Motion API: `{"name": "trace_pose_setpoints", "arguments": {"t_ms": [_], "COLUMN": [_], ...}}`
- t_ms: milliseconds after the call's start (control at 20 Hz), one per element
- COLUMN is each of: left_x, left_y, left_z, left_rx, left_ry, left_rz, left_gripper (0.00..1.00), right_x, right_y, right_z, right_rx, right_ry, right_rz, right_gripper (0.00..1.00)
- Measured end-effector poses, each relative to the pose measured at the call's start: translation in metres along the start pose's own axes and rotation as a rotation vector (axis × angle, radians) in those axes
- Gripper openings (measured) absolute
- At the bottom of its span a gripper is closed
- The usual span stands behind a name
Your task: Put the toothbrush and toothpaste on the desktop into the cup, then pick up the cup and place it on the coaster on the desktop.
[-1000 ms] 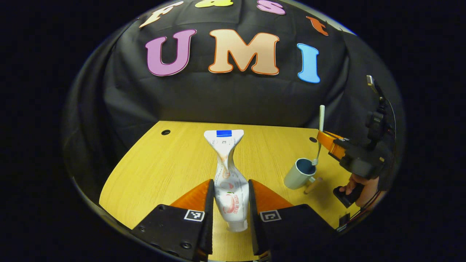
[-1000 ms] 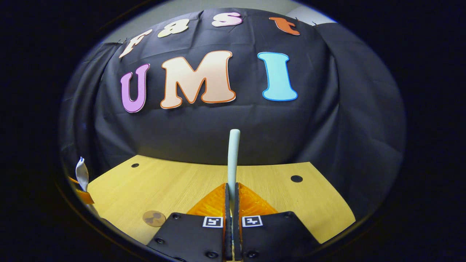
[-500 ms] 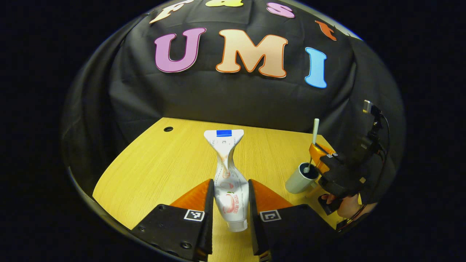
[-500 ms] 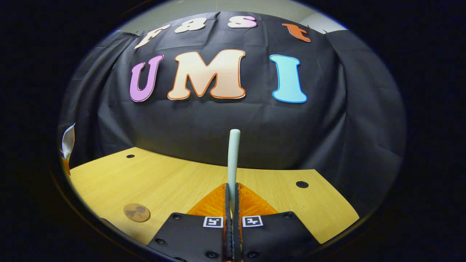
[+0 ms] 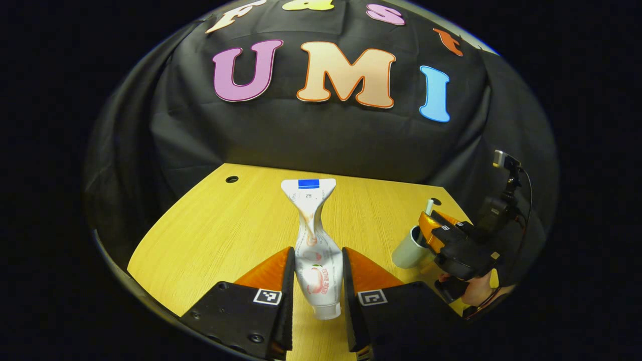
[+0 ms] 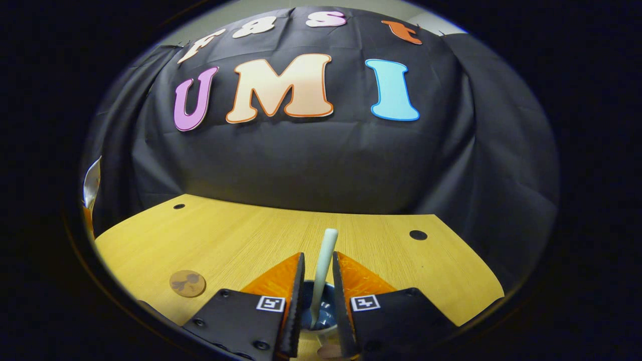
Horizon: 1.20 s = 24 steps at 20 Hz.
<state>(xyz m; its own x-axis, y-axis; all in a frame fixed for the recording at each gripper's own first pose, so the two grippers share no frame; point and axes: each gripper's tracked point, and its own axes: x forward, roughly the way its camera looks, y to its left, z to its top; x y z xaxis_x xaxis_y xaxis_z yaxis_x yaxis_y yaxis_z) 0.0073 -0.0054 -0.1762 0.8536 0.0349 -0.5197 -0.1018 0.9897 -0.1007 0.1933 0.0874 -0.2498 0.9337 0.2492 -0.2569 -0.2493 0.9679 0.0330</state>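
Toothpaste point(image 5: 316, 250) stands upright between the fingers of the left gripper point(image 5: 317, 301), cap end down and flat crimped end up, its long axis running away from the camera and roughly vertical over the table point(image 5: 210, 235). Both orange fingers press on the tube's lower body, so the grip looks firm.

From that tube the cup point(image 5: 409, 248) lies off to the right, near the table's right edge, with the right gripper point(image 5: 426, 225) and the hand point(image 5: 476, 293) that holds it just beside and above it. The left gripper is the one carrying what goes in next, and it is well apart from the cup; the coming move is, I judge, a carry to the right and a cap-first descent into the mouth.

In the right gripper view the fingers of the right gripper point(image 6: 317, 291) are parted a little, with a gap on either side of the toothbrush point(image 6: 322, 271), so they have no hold of it. The toothbrush leans inside the cup point(image 6: 316, 313), head end down in the blue interior, handle sticking up between the fingers. The cup holds the toothbrush alone; the right gripper likely has to clear away before the tube can enter.

The coaster point(image 6: 187, 283) lies flat on the table to the left in that view, nothing on it.
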Motion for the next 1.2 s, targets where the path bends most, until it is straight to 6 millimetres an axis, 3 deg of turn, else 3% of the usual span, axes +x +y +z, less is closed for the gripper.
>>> {"name": "trace_pose_setpoints", "arguments": {"t_ms": [150, 300, 350, 400, 500, 800, 1200], "left_x": [0.005, 0.01, 0.013, 0.018, 0.027, 0.057, 0.092], "left_y": [-0.016, -0.035, -0.043, -0.05, -0.064, -0.106, -0.17], "left_z": [0.006, 0.017, 0.022, 0.027, 0.035, 0.057, 0.066], "left_rx": [-0.002, 0.0, 0.002, 0.003, 0.002, 0.012, -0.006], "left_ry": [-0.023, -0.085, -0.108, -0.128, -0.167, -0.262, -0.34], "left_rz": [-0.029, -0.073, -0.088, -0.101, -0.125, -0.174, -0.274], "left_gripper": [0.4, 0.4, 0.4, 0.4, 0.4, 0.4, 0.4], "right_x": [-0.012, -0.035, -0.045, -0.054, -0.071, -0.113, -0.153], "right_y": [-0.001, -0.006, -0.009, -0.013, -0.021, -0.057, -0.099], "right_z": [0.006, 0.022, 0.029, 0.034, 0.044, 0.056, 0.025], "right_rx": [0.014, 0.03, 0.031, 0.031, 0.036, 0.049, 0.083], "right_ry": [0.005, -0.001, -0.007, -0.014, -0.023, -0.028, 0.018], "right_rz": [0.007, 0.006, 0.004, 0.0, -0.009, -0.057, -0.115], "right_gripper": [0.43, 0.6, 0.72, 0.72, 0.83, 0.89, 0.9]}}
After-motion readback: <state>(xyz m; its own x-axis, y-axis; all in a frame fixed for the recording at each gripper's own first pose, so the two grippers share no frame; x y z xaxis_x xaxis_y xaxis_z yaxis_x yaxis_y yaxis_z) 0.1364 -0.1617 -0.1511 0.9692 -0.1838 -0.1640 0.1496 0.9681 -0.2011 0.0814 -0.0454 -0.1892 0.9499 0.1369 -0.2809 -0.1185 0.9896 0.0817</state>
